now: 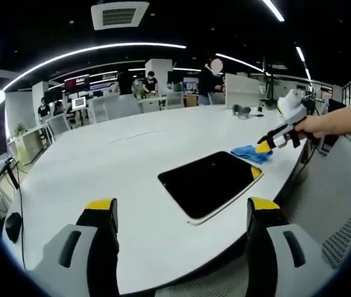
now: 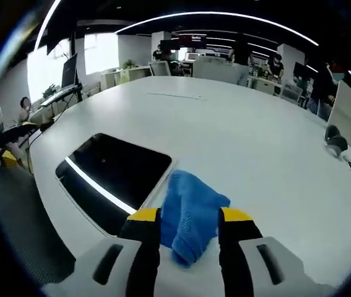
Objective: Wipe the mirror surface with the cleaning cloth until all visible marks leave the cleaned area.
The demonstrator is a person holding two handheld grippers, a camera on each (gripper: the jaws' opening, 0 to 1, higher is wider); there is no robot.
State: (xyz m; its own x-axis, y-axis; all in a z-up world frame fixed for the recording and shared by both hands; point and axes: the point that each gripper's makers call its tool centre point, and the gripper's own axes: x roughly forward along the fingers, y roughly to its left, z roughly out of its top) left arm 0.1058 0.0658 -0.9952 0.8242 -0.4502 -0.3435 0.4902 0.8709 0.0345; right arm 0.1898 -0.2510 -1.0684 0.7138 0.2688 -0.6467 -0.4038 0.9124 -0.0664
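Note:
A dark rectangular mirror (image 1: 209, 182) with a pale rim lies flat on the white table (image 1: 119, 161), close to its near edge. Just beyond its far corner sits the blue cleaning cloth (image 1: 249, 153). A hand holds my right gripper (image 1: 268, 144) with its tips down on that cloth. In the right gripper view the cloth (image 2: 190, 213) is bunched between the yellow-tipped jaws of my right gripper (image 2: 189, 218), which press on both its sides, beside the mirror (image 2: 113, 170). My left gripper (image 1: 181, 210) hovers over the table edge in front of the mirror, open and holding nothing.
A small grey object (image 1: 242, 111) and some white items (image 1: 291, 100) sit at the table's far side. A mesh chair (image 1: 336, 210) stands at the right, off the table edge. Desks, monitors and people fill the office behind.

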